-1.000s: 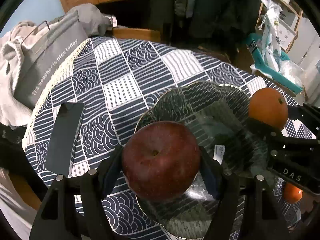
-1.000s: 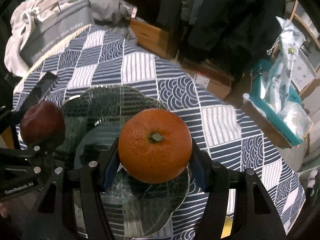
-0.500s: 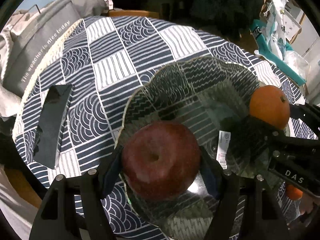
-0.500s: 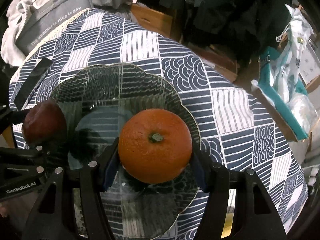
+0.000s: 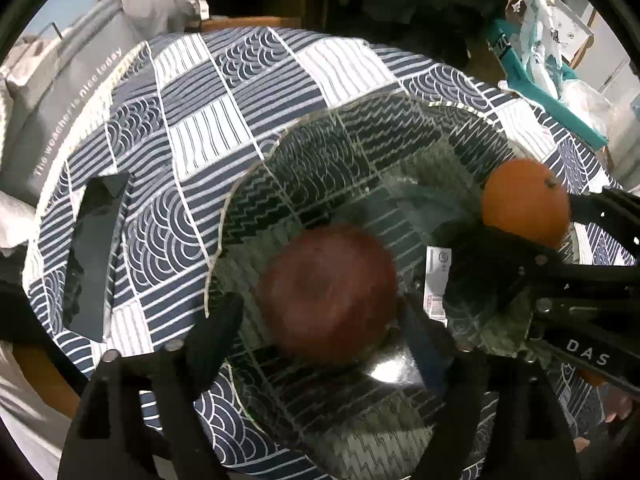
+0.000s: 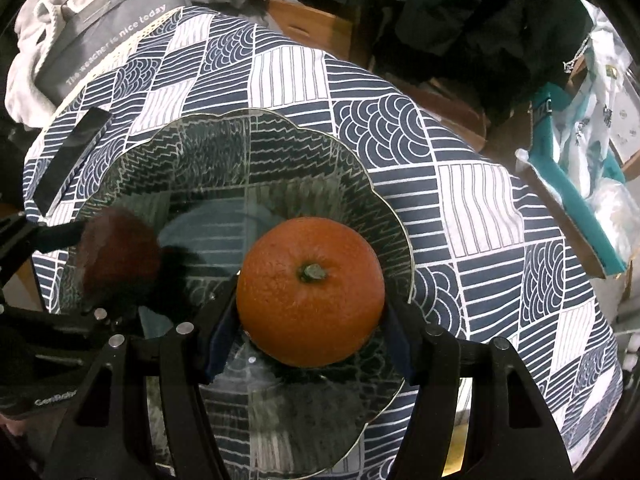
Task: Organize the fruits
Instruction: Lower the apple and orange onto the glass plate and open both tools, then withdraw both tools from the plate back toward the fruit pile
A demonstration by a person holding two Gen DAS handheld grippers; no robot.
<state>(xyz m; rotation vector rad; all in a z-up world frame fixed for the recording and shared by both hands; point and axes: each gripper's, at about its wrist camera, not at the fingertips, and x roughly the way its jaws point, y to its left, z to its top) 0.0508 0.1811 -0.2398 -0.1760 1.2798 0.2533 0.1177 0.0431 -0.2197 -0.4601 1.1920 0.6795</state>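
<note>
The left wrist view showed the left gripper [image 5: 324, 320] pointing steeply down over a scalloped glass plate [image 5: 360, 152], its jaws opening with a dark red apple [image 5: 326, 294] between them. The apple was blurred and sat low over the plate's near half; a gap showed between it and the left finger, while contact on the right side could not be told. At the plate's right edge an orange [image 5: 526, 204] sat between the fingers of the other gripper. A dark flat slab [image 5: 94, 252] lay on the patterned tablecloth [image 5: 208, 96] to the left, apart from the plate.

In the right wrist view the right gripper [image 6: 310, 320] held the orange [image 6: 310, 292] stem-up, blue pads pressed on both sides, though its jaws were starting to open. The fruit sat over the plate's [image 6: 360, 168] right half. The apple [image 6: 118, 252] appeared at the plate's left side. A grey bag [image 6: 116, 32] with white lettering stood beyond the table.
</note>
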